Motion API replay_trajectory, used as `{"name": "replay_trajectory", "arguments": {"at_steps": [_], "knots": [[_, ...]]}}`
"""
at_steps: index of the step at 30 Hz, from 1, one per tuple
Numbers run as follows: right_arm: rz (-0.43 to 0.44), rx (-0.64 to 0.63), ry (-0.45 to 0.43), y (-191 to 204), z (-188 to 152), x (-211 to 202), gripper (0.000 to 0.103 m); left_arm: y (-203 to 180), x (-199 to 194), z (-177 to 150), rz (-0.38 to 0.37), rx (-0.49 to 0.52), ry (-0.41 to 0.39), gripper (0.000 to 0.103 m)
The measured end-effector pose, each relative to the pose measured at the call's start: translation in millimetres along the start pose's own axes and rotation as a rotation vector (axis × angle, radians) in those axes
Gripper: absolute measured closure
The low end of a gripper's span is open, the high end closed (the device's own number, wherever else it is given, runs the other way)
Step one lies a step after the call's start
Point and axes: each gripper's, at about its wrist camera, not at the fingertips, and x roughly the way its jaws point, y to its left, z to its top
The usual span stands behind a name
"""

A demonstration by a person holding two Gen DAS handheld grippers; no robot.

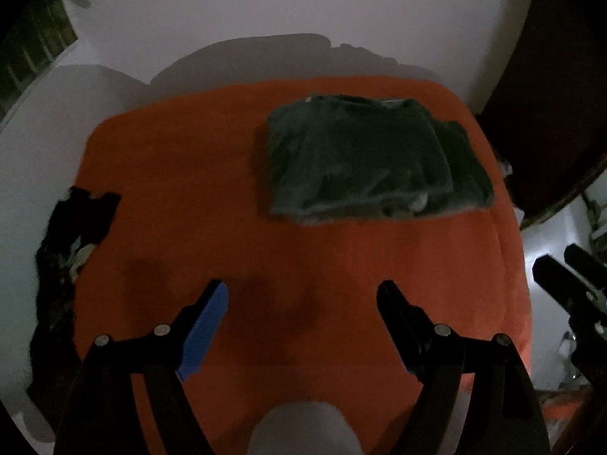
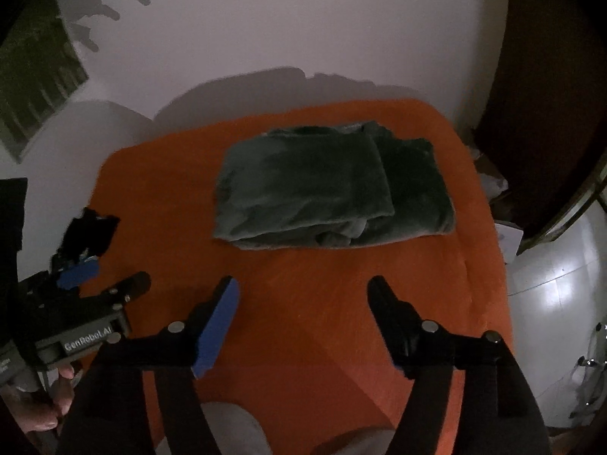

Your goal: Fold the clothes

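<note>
A dark green garment (image 1: 371, 163) lies folded into a rough rectangle at the far right of the orange cloth (image 1: 189, 189). The right wrist view shows the same folded garment (image 2: 326, 185) on the orange cloth (image 2: 303, 303). My left gripper (image 1: 303, 292) hangs open above the near part of the cloth, empty and well short of the garment. My right gripper (image 2: 303, 288) is open too, empty, over bare orange cloth in front of the garment. The left gripper (image 2: 102, 269) also shows at the left edge of the right wrist view, held by a hand (image 2: 45, 398).
A black crumpled garment (image 1: 64, 265) lies at the cloth's left edge. A white wall (image 1: 265, 19) stands behind. A dark wooden door or cabinet (image 1: 550, 94) is at the right, with shiny white floor (image 2: 557, 284) below it. The right gripper (image 1: 569, 280) shows at the right edge.
</note>
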Motion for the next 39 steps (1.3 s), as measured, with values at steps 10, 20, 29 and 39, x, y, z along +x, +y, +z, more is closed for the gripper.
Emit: {"name": "replay_trajectory", "arguments": {"at_steps": [10, 20, 29, 39], "knots": [[0.067, 0.014, -0.070, 27, -53, -53, 0.009, 35, -33, -48, 0.034, -0.142, -0.045, 0.021], [0.104, 0.020, -0.081, 22, -71, 61, 0.000, 40, 69, -51, 0.171, -0.083, -0.165, 0.021], [0.043, -0.018, -0.084, 16, -139, 78, 0.000, -10, 90, -131, 0.169, 0.012, -0.207, 0.021], [-0.006, -0.028, -0.049, 10, -254, 35, 0.000, -22, 85, -253, 0.103, 0.046, -0.066, 0.020]]}}
